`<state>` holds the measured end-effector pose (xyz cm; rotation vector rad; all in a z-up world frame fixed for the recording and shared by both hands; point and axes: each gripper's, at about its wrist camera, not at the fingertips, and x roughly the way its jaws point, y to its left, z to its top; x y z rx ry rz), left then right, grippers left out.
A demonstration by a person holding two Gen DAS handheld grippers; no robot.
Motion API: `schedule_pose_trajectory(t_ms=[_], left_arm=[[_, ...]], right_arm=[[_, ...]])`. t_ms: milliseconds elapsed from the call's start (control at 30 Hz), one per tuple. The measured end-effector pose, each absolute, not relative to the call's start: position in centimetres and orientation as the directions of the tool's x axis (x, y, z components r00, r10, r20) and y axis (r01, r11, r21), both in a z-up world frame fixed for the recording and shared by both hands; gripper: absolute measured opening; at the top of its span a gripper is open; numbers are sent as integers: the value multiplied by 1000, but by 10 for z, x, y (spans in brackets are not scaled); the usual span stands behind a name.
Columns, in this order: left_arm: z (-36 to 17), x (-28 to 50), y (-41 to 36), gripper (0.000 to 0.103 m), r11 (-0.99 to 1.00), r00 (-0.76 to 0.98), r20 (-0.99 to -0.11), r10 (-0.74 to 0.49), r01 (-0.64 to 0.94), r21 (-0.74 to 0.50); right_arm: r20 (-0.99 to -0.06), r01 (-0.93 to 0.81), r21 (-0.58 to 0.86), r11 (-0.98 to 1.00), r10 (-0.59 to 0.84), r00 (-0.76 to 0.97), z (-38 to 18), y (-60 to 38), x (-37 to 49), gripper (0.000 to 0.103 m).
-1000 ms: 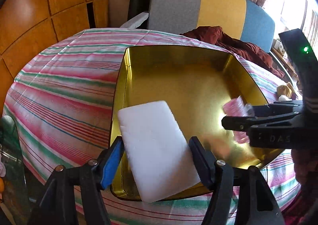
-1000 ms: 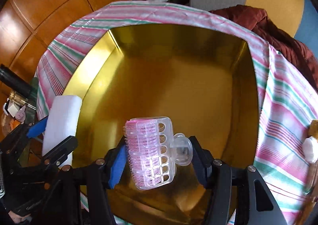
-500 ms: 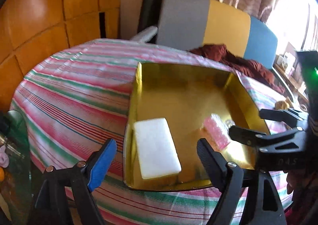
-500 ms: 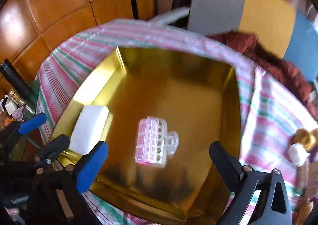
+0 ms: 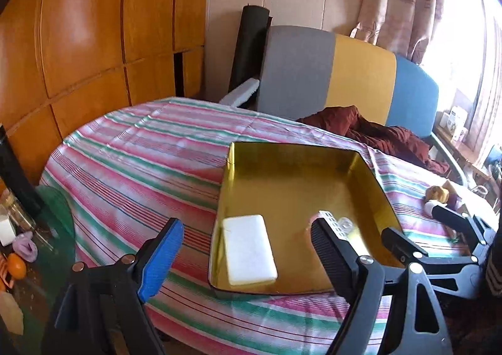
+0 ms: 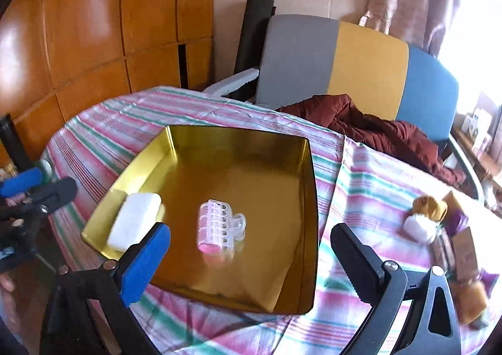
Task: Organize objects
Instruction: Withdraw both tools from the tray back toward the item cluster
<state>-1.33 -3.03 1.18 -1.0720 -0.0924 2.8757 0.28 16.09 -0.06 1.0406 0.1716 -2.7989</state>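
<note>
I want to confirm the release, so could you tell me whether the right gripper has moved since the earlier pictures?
Yes. The right gripper has pulled back and up from the gold tray, its jaws having just opened, leaving the pink hair clip lying inside, untouched.

Both cameras ride behind their own jaws and look forward and steeply down from the near edge of the tabletop [image 5: 131, 166]. The left wrist view stands further left, with the gold tray [image 5: 301, 154] at centre-right. The right wrist view stands further right, the tray centre-left, and both share the tray, striped cloth [image 6: 370, 195] and far chair [image 6: 370, 57].
</note>
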Motion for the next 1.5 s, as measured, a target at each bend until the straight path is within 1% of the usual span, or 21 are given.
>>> schedule_pose_trajectory(t_ms=[167,267,500,567,833,1100,1300,1500], left_arm=[[7,-11,-25,84,-992,-730,-673,120,-64,-107],[7,-6,-20,84,-991,-734,-666,129,-85,-99],[6,-2,-4,85,-980,-728,-655,200,-161,-121],[3,-2,3,85,-969,-708,-663,244,-198,-145],[-9,-6,25,84,-951,-638,-708,302,-253,-178],[-4,-7,44,84,-935,-616,-712,337,-307,-178],[3,-6,71,84,-900,-582,-709,398,-397,-178],[0,-6,103,84,-863,-528,-730,433,-477,-167]], right_arm=[[-621,154,-12,-988,-113,-775,1,173,20,103],[-614,150,3,-989,-120,-780,2,182,27,103],[-604,106,48,-993,-113,-789,-1,205,39,103],[-612,89,60,-994,-107,-784,-3,213,42,103],[-659,10,109,-994,-80,-747,-18,248,48,103],[-689,-81,129,-988,-31,-724,-26,292,53,103],[-713,-150,142,-978,4,-702,-26,334,61,103],[-746,-237,151,-960,46,-664,-23,384,73,103]])
